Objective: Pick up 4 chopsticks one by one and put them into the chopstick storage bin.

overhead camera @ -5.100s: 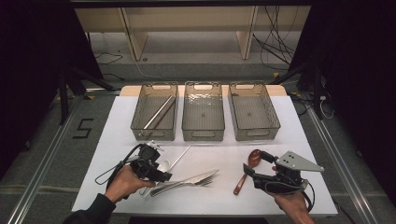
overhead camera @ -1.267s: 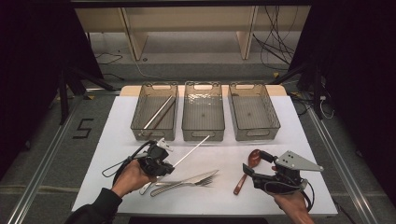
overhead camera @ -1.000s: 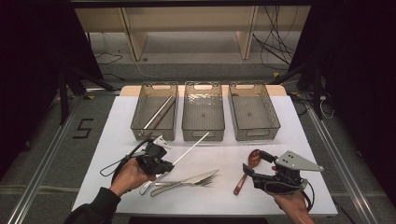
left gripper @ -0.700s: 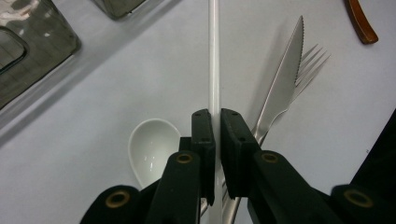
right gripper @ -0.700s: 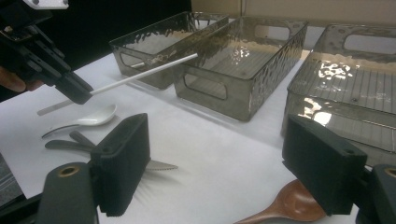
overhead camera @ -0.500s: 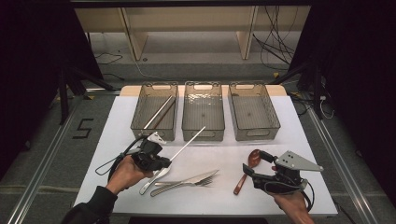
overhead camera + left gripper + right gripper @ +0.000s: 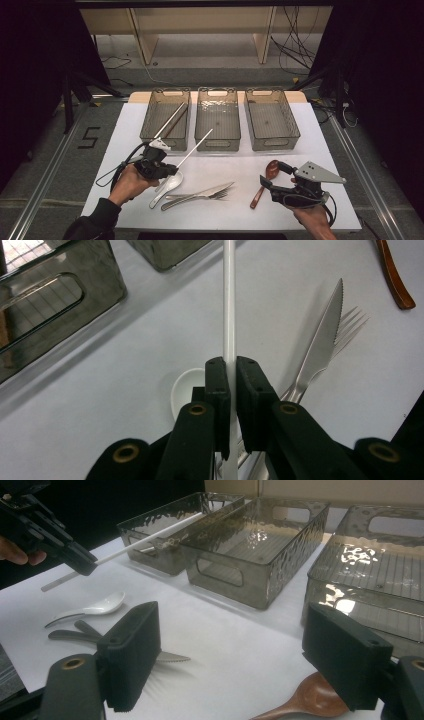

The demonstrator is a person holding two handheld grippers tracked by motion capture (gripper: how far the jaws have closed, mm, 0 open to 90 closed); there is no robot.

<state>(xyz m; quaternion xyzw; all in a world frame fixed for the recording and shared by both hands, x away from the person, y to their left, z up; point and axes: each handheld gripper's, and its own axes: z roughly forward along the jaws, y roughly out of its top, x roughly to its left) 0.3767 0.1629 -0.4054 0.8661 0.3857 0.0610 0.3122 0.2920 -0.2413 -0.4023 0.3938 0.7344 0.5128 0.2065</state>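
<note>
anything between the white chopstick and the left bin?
Nothing visible. The left gripper holds the chopstick above the table, tip toward the bins; the left bin is open-topped, with other chopsticks already lying inside.

The chopstick [image 7: 229, 300] is plain white, as is the ceramic spoon [image 7: 169, 185], and both lie against a white table cover [image 7: 240, 220]. The knife [image 7: 320, 347] and fork [image 7: 347, 325] are bright silver metal, while the wooden spoon [image 7: 265, 180] is reddish brown. The three bins [image 7: 218, 119] are smoky grey translucent plastic with a dimpled texture, and both grippers' jaws are matt black.
</note>
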